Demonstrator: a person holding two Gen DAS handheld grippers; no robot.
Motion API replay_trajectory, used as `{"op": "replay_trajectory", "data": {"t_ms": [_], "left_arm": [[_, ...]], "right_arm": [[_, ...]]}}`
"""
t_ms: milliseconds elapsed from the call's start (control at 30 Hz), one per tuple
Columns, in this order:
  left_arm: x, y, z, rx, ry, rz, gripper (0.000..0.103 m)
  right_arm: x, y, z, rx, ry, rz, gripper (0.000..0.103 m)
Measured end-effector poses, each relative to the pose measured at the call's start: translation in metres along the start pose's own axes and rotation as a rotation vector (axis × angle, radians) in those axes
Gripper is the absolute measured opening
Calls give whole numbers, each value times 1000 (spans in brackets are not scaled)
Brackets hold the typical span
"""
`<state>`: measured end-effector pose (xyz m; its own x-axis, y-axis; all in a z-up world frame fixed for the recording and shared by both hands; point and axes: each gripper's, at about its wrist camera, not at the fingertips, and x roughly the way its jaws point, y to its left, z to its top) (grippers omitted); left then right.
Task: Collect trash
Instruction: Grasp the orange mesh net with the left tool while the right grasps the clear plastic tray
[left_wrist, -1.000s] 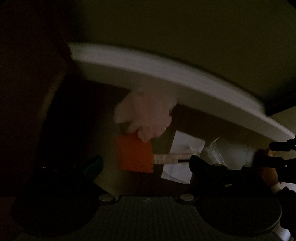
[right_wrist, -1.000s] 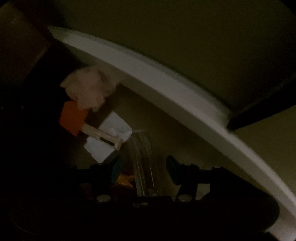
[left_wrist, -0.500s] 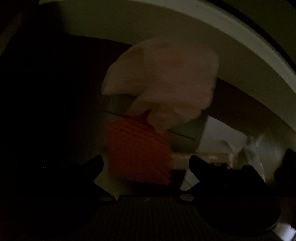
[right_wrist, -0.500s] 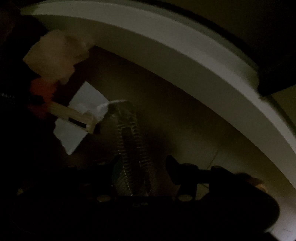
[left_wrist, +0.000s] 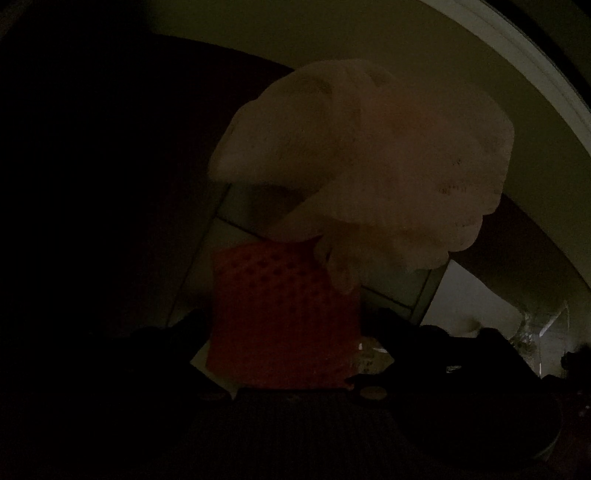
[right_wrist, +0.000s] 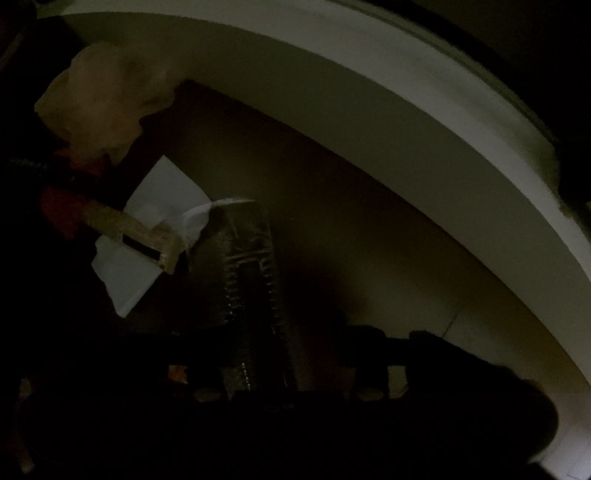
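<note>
Here left gripper (left_wrist: 284, 343) closing round orange mesh (left_wrist: 284, 314) — right gripper (right_wrist: 291, 354) closing round crumpled plastic bottle (right_wrist: 251, 280)

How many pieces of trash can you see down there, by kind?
Crumpled tissue: 1
Orange mesh piece: 1
White paper sheet: 1
Tan cardboard strip: 1
Clear ridged plastic wrapper: 1
Total: 5

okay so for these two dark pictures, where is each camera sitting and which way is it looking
Left wrist: on the left gripper, looking down at an orange mesh piece between its closing fingers; crumpled tissue beyond.
Right wrist: on the right gripper, looking down at a clear ridged plastic piece between its closing fingers.
Shared: tissue, orange piece, pale curved rim.
</note>
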<state>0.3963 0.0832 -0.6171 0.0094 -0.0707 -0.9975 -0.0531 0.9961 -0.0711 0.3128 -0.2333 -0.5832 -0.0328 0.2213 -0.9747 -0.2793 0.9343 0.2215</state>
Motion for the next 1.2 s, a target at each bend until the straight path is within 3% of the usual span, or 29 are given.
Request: {"op": "replay_trajectory", "data": {"t_ms": [33,133,233,333,400,433,633,833,1067,1200], "left_arm": [[1,0,0,-2,6,-1,82],[-5,3,4,-15,8,-4,77],[-6,6,2,-21,3,-2,66],[-9,12,0,-43,2,-15,53],[-10,17,-2,-58,8,-25,35],[-10,19,-4,-61,13,-30,34],[-25,23,-16,-39,29,-46,30],[-66,24,-27,6,24,-47,30],[-146,20,-42,13,-47,-82,30],[-207,16,-51,58,-127,-75,30]], "right_arm": [[1,1,1,-8,5,-5,20],[0,3,3,-19,-1,-9,18],[1,6,3,-34,15,-28,2],[-1,9,1,-49,11,-37,0],[-3,12,-1,-60,2,-38,0],[-5,13,-2,-64,5,-37,0],[-30,21,-12,-46,-29,-41,0],[-73,28,-9,-30,-70,-48,0],[-156,42,-6,-12,-178,-18,0],[-219,58,-6,-15,-249,14,0]]}}
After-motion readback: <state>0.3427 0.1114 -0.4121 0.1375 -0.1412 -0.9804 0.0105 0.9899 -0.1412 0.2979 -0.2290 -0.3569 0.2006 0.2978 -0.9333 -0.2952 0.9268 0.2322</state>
